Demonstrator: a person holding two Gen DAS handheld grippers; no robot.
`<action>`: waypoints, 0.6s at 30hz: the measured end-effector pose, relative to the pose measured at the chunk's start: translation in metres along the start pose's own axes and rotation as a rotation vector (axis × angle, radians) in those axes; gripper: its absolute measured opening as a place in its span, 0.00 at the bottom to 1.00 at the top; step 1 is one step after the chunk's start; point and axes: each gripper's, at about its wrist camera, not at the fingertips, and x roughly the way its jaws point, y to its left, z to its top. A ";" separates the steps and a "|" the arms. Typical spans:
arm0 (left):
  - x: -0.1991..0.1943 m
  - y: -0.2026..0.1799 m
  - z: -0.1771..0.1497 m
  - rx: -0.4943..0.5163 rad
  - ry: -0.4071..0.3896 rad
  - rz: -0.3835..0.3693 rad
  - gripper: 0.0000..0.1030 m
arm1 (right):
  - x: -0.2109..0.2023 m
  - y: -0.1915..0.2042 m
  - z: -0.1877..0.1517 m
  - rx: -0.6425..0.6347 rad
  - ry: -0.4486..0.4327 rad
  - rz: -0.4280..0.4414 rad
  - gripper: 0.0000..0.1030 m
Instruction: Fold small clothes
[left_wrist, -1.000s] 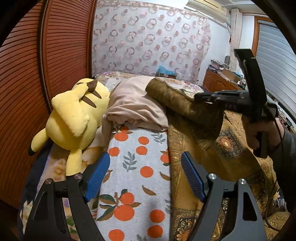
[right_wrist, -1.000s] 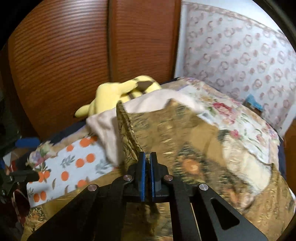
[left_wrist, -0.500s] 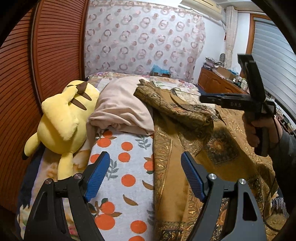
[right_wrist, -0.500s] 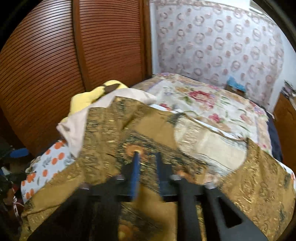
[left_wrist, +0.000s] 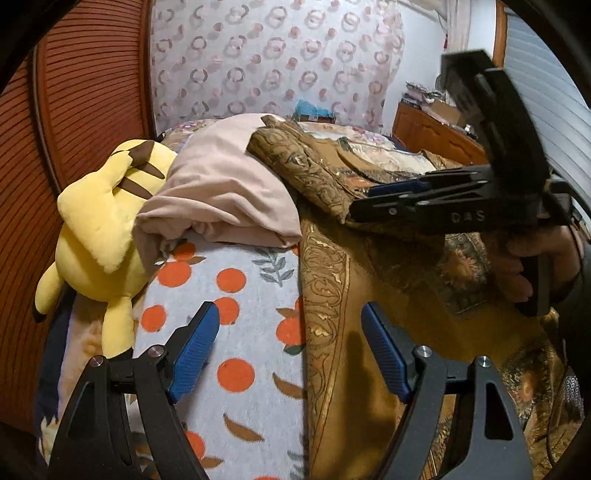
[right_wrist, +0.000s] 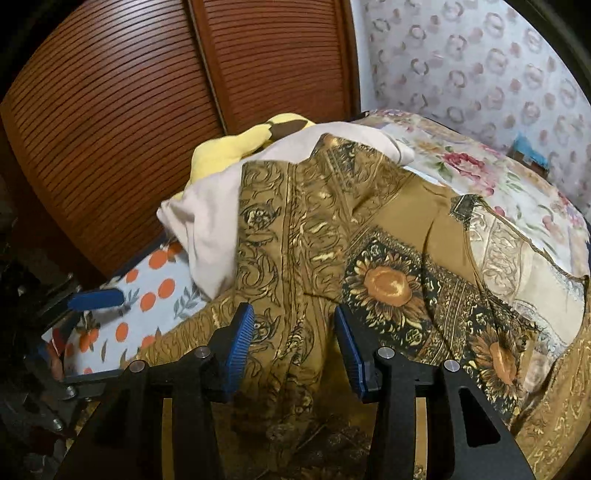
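A brown and gold patterned garment (left_wrist: 373, 332) with sunflower prints lies spread on the bed, one part folded over itself (right_wrist: 317, 229). My left gripper (left_wrist: 291, 350) is open and empty, low over the garment's left edge and the orange-print blanket (left_wrist: 229, 306). My right gripper (right_wrist: 293, 343) is open just above the garment, holding nothing. It shows in the left wrist view (left_wrist: 388, 195), over the folded cloth.
A pink cloth (left_wrist: 221, 192) lies bunched beside a yellow plush toy (left_wrist: 96, 236) at the bed's left. A brown slatted wardrobe (right_wrist: 147, 92) stands close behind. A floral bedspread (right_wrist: 498, 177) covers the far bed. A wooden dresser (left_wrist: 436, 136) stands at the right.
My right gripper was shut on the garment's raised fold, carried it over and laid it down, then opened. My left gripper stayed open and shifted slightly.
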 end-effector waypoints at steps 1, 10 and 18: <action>0.003 -0.001 0.001 0.001 0.005 0.003 0.77 | -0.003 0.001 -0.001 -0.002 0.003 0.000 0.41; 0.012 0.000 0.002 0.003 0.044 0.011 0.77 | -0.027 0.015 -0.004 -0.050 0.008 0.011 0.34; 0.014 -0.002 0.001 0.013 0.050 0.020 0.77 | -0.043 0.011 -0.008 -0.045 -0.060 -0.002 0.06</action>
